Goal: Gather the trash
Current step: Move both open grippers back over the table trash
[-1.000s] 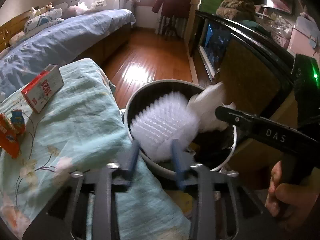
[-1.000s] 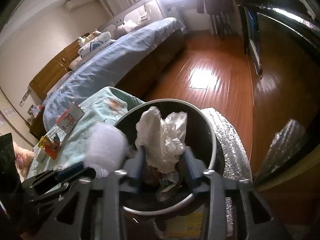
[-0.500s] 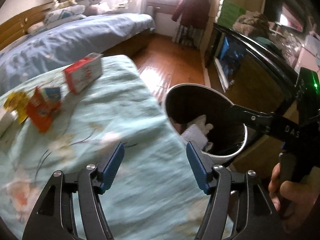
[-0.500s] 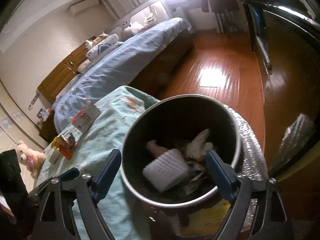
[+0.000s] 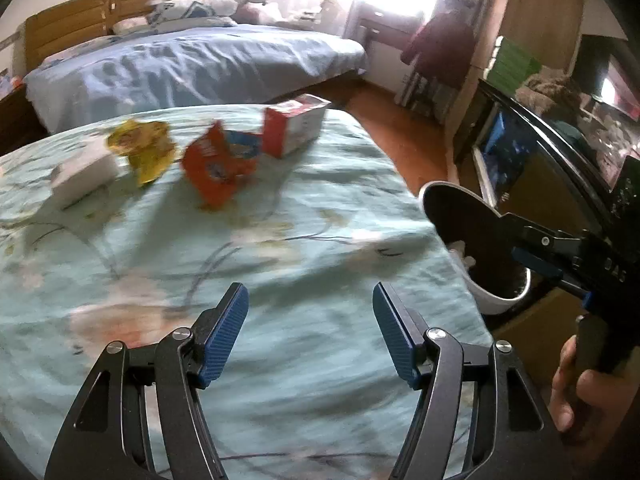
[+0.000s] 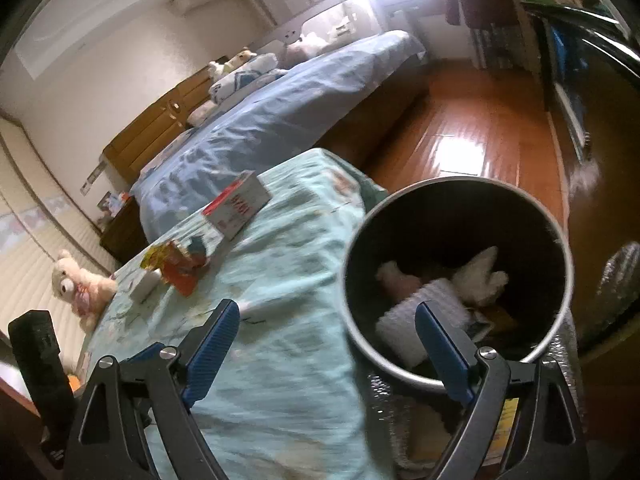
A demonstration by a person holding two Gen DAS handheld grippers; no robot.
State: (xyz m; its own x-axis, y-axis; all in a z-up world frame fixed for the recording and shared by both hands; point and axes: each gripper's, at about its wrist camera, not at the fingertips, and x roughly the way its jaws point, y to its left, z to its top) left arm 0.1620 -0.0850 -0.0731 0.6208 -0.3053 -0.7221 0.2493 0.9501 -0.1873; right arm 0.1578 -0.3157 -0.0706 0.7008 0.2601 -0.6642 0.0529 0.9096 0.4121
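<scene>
A round metal trash bin (image 6: 558,236) stands beside a table covered with a light green cloth (image 5: 280,240); white crumpled paper and a white ribbed piece (image 6: 424,312) lie inside it. On the cloth lie a red-and-white box (image 5: 294,126), an orange snack packet (image 5: 218,168), a yellow wrapper (image 5: 146,150) and a small white box (image 5: 82,172). My left gripper (image 5: 310,332) is open and empty over the cloth. My right gripper (image 6: 326,342) is open and empty, at the bin's near left rim; it also shows in the left wrist view (image 5: 536,248) over the bin (image 5: 500,300).
A bed with a blue cover (image 5: 180,64) lies behind the table. A dark TV cabinet (image 5: 532,168) stands right of the bin, with wooden floor (image 6: 480,136) between. A plush bear (image 6: 78,284) sits at the table's far left. Silver foil padding (image 6: 400,408) lies under the bin.
Both grippers opened and dropped the white ribbed piece and the crumpled paper into the bin. The left gripper then swung left over the cloth; the right one shifted left off the bin.
</scene>
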